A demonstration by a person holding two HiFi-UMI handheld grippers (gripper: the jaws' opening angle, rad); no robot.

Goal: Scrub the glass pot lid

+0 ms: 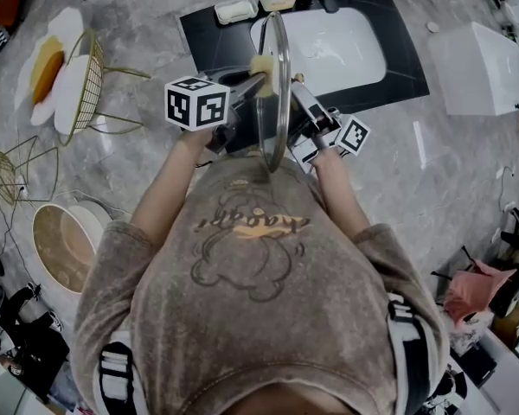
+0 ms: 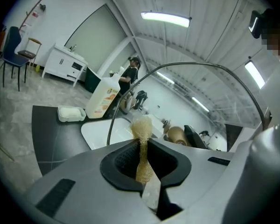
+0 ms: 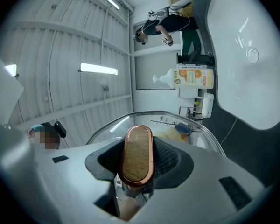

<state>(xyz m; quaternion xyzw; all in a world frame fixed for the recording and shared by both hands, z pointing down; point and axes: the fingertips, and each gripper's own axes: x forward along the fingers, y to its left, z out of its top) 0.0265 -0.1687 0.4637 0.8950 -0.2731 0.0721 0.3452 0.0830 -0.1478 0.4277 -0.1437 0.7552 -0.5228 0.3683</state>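
A grey marbled floor (image 1: 467, 197) spreads around a dark worktop (image 1: 203, 33) with a white sink basin (image 1: 346, 50) set into it. The person stands just in front of the basin.

The glass pot lid (image 1: 277, 111) is held up on edge above the worktop's near side, between the two grippers. The right gripper (image 3: 137, 164) carries it, its fingers (image 3: 170, 160) clamped on the lid's wooden knob (image 3: 136, 148). The left gripper (image 2: 142, 148) faces the lid's underside, its fingers (image 2: 121, 160) squeezed together on a thin yellowish fibre scrubber (image 2: 141, 127). The scrubber's free tip appears to sit against the glass near the upper rim.

Scrubbing looks to be under way on the inner face. The next move probably calls for a firm right-hand grip so the lid does not swing on its knob. Meanwhile the left would draw the scrubber across the glass with light pressure, working from the rim toward the middle.

A detergent bottle (image 2: 102, 94) and a white soap dish (image 2: 71, 113) stand at the worktop's back edge, well apart from the lid. A gold wire chair (image 1: 82, 80) stands on the floor to the left. Nothing stands in the scrubber's way; only the lid's metal rim could catch its fibres.
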